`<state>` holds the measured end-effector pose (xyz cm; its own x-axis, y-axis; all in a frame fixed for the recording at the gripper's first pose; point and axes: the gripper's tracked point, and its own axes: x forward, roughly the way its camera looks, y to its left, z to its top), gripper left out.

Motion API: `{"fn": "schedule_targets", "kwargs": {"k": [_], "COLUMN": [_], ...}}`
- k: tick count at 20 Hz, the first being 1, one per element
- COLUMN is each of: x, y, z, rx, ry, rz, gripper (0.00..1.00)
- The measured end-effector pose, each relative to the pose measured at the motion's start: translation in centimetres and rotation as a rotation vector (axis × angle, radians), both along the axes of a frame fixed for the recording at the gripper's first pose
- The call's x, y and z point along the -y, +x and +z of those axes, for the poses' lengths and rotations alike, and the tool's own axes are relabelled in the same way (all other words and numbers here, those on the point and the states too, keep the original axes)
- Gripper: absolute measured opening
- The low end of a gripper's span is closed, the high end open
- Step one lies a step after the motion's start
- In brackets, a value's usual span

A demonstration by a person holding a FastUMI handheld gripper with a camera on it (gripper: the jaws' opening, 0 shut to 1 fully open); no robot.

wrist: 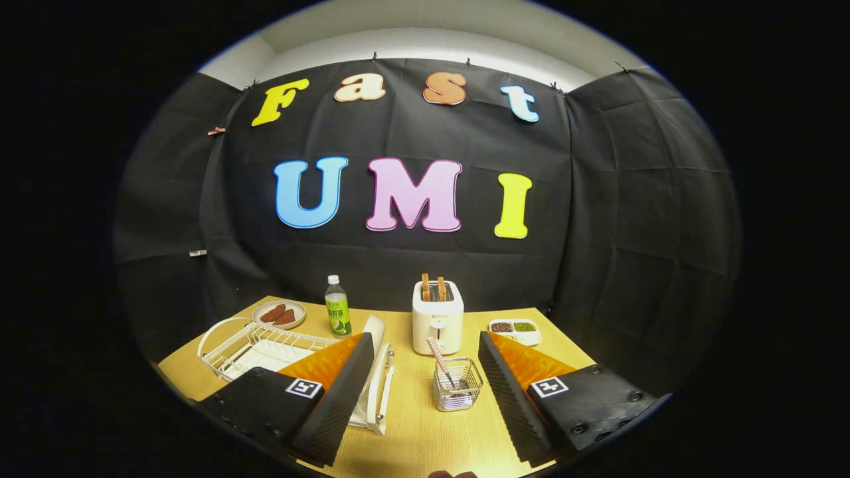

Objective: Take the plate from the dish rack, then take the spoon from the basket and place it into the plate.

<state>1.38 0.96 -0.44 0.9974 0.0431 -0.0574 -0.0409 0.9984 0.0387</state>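
gripper [425, 392] hovering above the near edge of the wooden table [412, 438], jaws spread wide, nothing between them. the plate [376, 335] stands on edge at the right end of the white dish rack [259, 345], its rim peeking out just past the left finger [339, 392], so it hasn't been lifted yet by the look of it. the spoon [439, 362], striped handle up, leans in the wire basket [457, 385], sitting ahead between the two fingers, nearer the right one. behind it, the white toaster [437, 325] with slices poking out; farther left a green-label bottle [337, 307] and a small dish of food [279, 314]; far right a little tray [515, 330]. the danger here? the plate is thin and upright, so a skewed pinch could let it slip or drag the light rack along. and a wide swing right could clip that basket and tip the spoon.
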Motion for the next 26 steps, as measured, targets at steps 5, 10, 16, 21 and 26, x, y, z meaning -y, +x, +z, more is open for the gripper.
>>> {"fn": "schedule_targets", "kwargs": {"k": [5, 10, 16, 21, 26], "x": [-2.2, -4.8, -7.9, -9.5, -9.1], "y": [2.8, 6.6, 10.5, 13.1, 14.7], "z": [-1.2, -2.7, -5.5, -8.6, -11.4], "rx": [-0.143, -0.31, -0.458, -0.605, -0.709], "ry": [0.041, 0.114, 0.075, 0.093, 0.078], "rz": [0.106, 0.157, 0.202, 0.186, 0.137], "gripper": [0.98, 0.99, 0.99, 0.97, 0.75]}}
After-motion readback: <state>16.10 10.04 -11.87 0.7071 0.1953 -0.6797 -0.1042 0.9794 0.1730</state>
